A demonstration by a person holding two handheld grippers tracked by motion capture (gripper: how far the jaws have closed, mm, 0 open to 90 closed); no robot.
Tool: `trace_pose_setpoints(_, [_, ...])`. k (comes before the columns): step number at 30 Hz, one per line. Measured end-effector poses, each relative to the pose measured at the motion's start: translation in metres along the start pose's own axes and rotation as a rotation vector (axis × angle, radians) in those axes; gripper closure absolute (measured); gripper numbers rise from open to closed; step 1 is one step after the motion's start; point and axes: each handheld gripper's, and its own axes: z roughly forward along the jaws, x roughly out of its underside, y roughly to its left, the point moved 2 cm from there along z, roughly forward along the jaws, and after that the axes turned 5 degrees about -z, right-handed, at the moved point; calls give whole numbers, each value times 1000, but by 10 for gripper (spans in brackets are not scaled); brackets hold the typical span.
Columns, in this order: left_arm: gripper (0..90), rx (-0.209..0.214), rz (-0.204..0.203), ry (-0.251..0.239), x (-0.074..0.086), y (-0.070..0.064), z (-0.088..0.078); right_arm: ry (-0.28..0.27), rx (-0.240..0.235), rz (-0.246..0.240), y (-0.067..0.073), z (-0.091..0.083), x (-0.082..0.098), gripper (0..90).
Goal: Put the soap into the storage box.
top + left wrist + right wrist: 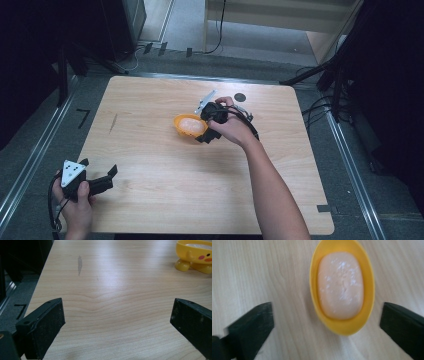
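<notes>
A yellow duck-shaped soap dish stands near the middle of the wooden table, with a pale pink bar of soap lying in it. My right gripper hovers at the dish's right side, pointing down at it. In the right gripper view the soap fills the dish, and my right gripper is open, its jaws wide apart and touching nothing. My left gripper rests at the table's near left corner. It is open over bare wood, and the dish stands far off at upper right.
A grey smear marks the table's left part and shows ahead of the left jaws. A small black disc lies behind the right hand. Metal floor rails run along both sides, and dark stands are at the back.
</notes>
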Motion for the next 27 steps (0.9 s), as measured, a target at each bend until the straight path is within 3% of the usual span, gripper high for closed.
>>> trace_pose_setpoints(27, [0, -4, 10, 7, 0, -1, 0, -53, 73, 77, 36, -22, 57, 0])
